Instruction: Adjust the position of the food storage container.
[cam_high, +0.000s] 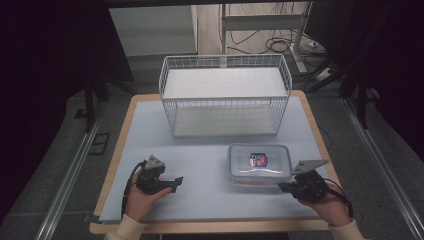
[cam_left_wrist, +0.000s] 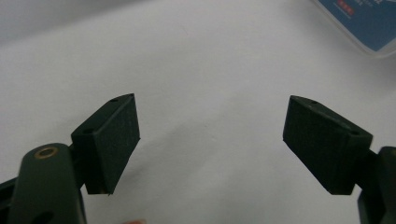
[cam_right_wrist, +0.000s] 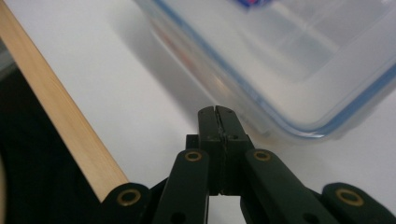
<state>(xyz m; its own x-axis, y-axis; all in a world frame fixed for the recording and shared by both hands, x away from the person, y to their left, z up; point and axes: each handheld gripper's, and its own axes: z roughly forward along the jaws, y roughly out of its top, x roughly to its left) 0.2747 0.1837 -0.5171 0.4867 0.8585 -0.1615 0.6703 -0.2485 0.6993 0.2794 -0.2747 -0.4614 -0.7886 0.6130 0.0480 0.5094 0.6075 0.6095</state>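
Centrally, at about four o'clock on the table (cam_high: 150, 107), a lidded plastic box (cam_high: 259, 163) is seen; the right gripper (cam_high: 283, 187), jaws pressed together empty, is held beside its corner. The left gripper (cam_high: 177, 180) is spread apart at eight o'clock.

We're looking at a clear plastic box (cam_high: 259, 164), glossy, with a see-through lid, a blue seal line round the rim and a printed paper-like label on top. The basket (cam_high: 225, 95) is thin white wire, coated and smooth by the look of it. The table (cam_high: 210, 150) has a matt pale sheet over it, and a light wood edge with a smooth finish. The left gripper (cam_left_wrist: 212, 135) has matt black pads (cam_left_wrist: 114, 140), slightly grainy, maybe rubber or foam, hard to tell. The right gripper (cam_right_wrist: 218, 114) is matt black plastic with brass-coloured rivets.
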